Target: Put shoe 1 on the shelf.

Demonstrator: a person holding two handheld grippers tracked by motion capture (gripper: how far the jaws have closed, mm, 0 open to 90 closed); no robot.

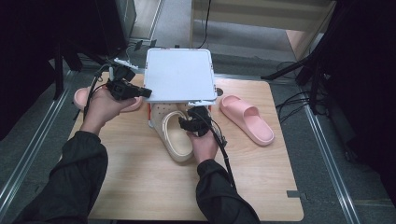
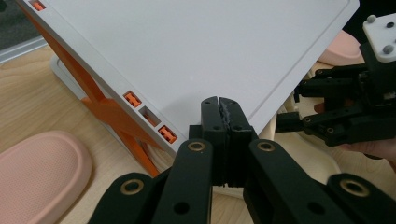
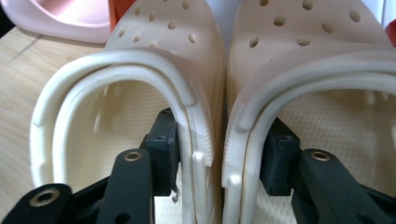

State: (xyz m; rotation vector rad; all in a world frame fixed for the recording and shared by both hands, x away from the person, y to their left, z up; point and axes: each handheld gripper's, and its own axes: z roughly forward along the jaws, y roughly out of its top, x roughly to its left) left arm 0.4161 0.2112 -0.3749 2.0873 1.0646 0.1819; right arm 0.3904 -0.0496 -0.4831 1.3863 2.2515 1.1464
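Right gripper [image 3: 219,163] clamps the two cream clogs [image 3: 219,70] together, one jaw inside each shoe, pinching their inner walls, toes tucked under the white rack [image 1: 180,74]. Left gripper [image 2: 223,116], jaws pressed shut on nothing, sits at the rack's front-left corner, hand raised above the pink slipper [image 2: 39,172].

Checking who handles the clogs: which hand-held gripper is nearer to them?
Right. The right hand-held gripper pinches the cream clogs' inner walls together; the left hand-held gripper is shut at the white rack's corner.
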